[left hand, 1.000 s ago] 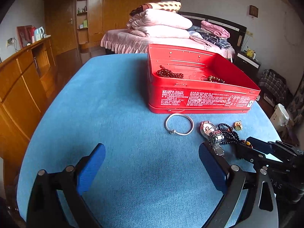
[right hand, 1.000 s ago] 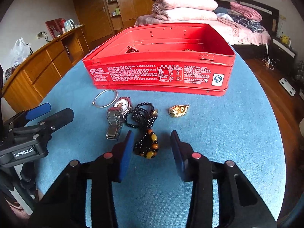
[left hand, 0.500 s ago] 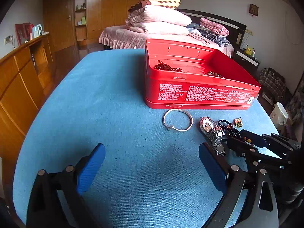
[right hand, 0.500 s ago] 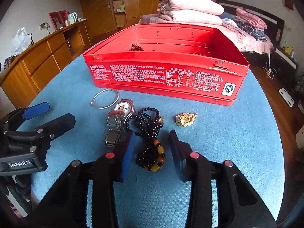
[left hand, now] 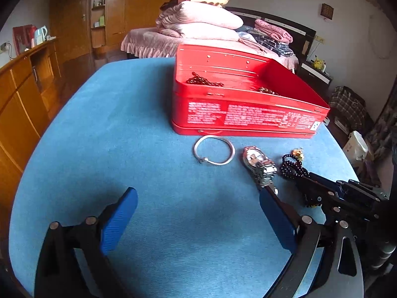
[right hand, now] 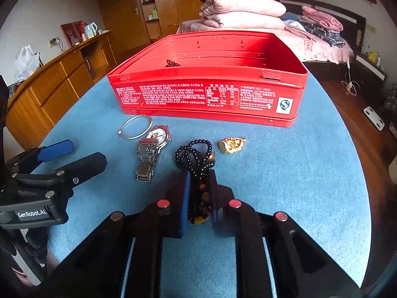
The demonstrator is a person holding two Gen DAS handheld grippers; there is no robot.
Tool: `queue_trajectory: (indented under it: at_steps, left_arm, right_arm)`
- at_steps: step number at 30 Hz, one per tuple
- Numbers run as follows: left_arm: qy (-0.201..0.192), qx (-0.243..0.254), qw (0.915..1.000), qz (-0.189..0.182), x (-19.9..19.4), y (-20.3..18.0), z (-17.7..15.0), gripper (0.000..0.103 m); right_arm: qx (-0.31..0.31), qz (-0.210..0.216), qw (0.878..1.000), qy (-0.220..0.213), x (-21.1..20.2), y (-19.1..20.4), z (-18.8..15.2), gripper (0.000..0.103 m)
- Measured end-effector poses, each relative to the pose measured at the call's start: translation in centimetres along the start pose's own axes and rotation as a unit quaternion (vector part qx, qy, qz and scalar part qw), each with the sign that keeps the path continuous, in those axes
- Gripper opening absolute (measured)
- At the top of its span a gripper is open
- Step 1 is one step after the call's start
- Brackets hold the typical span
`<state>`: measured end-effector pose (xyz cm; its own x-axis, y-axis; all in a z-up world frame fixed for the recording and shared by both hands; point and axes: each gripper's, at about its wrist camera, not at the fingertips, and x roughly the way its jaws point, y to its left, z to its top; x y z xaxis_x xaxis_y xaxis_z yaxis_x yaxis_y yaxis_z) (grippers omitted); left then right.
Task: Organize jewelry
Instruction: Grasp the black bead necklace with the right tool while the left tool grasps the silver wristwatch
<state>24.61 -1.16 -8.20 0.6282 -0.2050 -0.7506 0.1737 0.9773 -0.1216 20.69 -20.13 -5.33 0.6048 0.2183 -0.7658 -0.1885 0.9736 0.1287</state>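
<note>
Right gripper (right hand: pixel 198 198) clamps black bead bracelet (right hand: pixel 196 156), lower beads hidden between pads | left gripper (left hand: pixel 196 216) wide apart, labelled GenRobot.AI | red tin (right hand: pixel 211 94) print unreadable

A matt blue cloth with a fine ribbed weave covers the counter (left hand: pixel 148 129). A glossy red painted metal box (right hand: pixel 211 94) with white print reflects light along its rim. A thin polished silver metal bangle (left hand: pixel 214 150) and a shiny steel-link watch (right hand: pixel 151 152) lie on the cloth. The black bead bracelet (right hand: pixel 196 155) has smooth, glossy beads, with amber-coloured ones nearer the right tool (right hand: pixel 198 186). A bright gold-coloured trinket (right hand: pixel 232 145) glints. Both tools are matt black plastic with ribbed blue pads (left hand: pixel 119 219). Varnished wooden cabinets (right hand: pixel 49 84) have a soft sheen.
</note>
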Motion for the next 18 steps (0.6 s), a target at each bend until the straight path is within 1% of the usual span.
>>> queue_trajectory:
  at_steps: [4, 11, 12, 13, 14, 16, 18]
  left_arm:
    - [0.007, 0.006, 0.9998, -0.018, 0.2, -1.6, 0.1, 0.097]
    - [0.009, 0.021, 0.9995, -0.022, 1.3, -4.4, 0.8, 0.095]
    - [0.010, 0.022, 0.9995, -0.020, 1.6, -4.7, 1.0, 0.093]
    - [0.012, 0.023, 0.9995, -0.019, 1.8, -5.1, 1.2, 0.087]
    - [0.016, 0.025, 0.9994, -0.019, 2.2, -5.4, 1.4, 0.083]
    - [0.023, 0.022, 0.9993, -0.021, 2.7, -5.6, 1.6, 0.081]
    - [0.031, 0.014, 0.9991, -0.026, 3.2, -5.8, 1.7, 0.076]
  right_arm:
    - [0.018, -0.012, 1.000, -0.001, -0.9, -1.3, -0.8, 0.013]
    - [0.041, -0.022, 0.999, -0.006, -1.8, -3.4, -1.6, 0.013]
    - [0.043, -0.023, 0.999, -0.007, -1.9, -3.6, -1.6, 0.013]
    - [0.046, -0.023, 0.999, -0.009, -2.1, -3.9, -1.7, 0.013]
    - [0.049, -0.024, 0.998, -0.011, -2.2, -4.3, -1.7, 0.013]
    - [0.053, -0.025, 0.998, -0.014, -2.4, -4.7, -1.7, 0.013]
    - [0.056, -0.024, 0.998, -0.017, -2.6, -5.1, -1.8, 0.013]
